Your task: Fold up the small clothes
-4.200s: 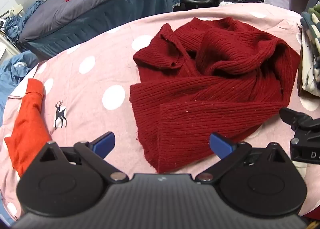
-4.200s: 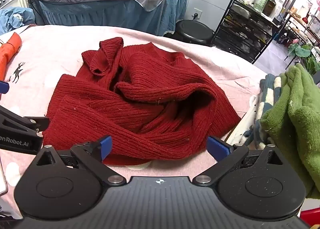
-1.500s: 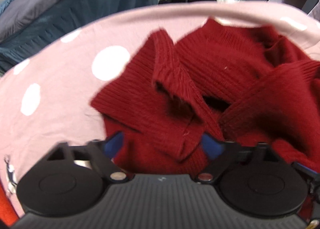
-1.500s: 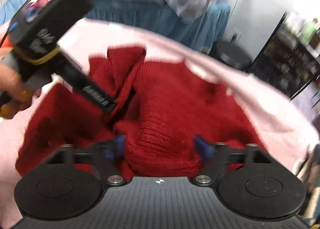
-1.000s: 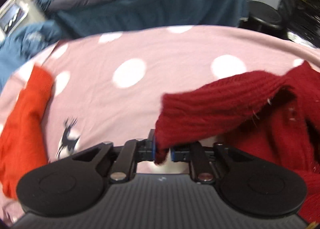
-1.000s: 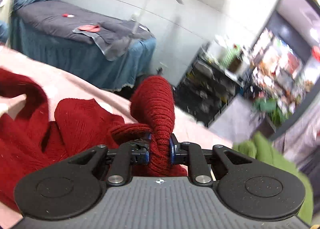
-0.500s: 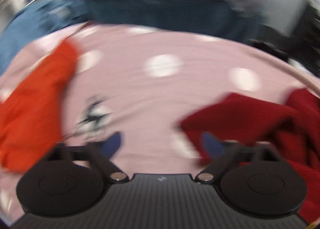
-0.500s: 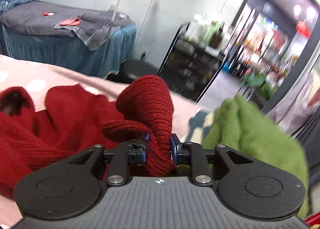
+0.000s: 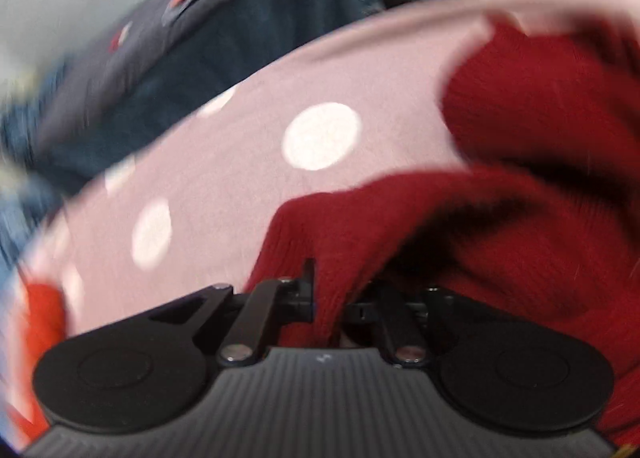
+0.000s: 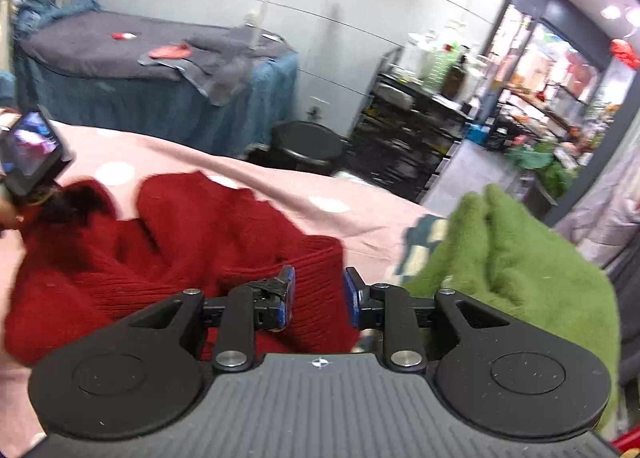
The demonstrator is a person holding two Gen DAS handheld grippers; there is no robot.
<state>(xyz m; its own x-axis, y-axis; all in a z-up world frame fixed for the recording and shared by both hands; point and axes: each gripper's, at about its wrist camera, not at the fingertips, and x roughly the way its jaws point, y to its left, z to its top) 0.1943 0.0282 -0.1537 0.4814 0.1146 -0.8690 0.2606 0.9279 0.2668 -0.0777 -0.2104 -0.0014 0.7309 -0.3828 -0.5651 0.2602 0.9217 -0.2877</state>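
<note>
L tongs (image 9: 328,300) are clamped tight on a fold of the red sweater (image 9: 520,217) at its near-left edge; knit bunches up btwn the pads, frame blurred w/ motion. R tongs (image 10: 317,298) have jaws opening: blue pads (image 10: 287,298) stand apart, a ribbed edge of the sweater lies btwn them but pads don't look pressed on it, so that side looks let go.

Sweater sits crumpled mid-cloth on the pink dotted cloth (image 9: 240,177), spread from L tongs across to R tongs. Just right of R tongs, a green garment (image 10: 520,258) piled at the cloth's edge. An orange garment (image 9: 40,310) shows at far left of the L view, apart from the sweater. L tongs' body w/ its small screen (image 10: 32,149) shows at left of the R view, over the sweater's far-left part.

Step, as I read it: spreading/flattening the sweater before any fold. R end just laid out, L side gripped to pull. Not folded yet; early in task.

Next prob needs: L draws its edge outward to take out the bunching, then lets go; R re-grips a hem or sleeve. Watch for dragging the whole knit instead of flattening it.
</note>
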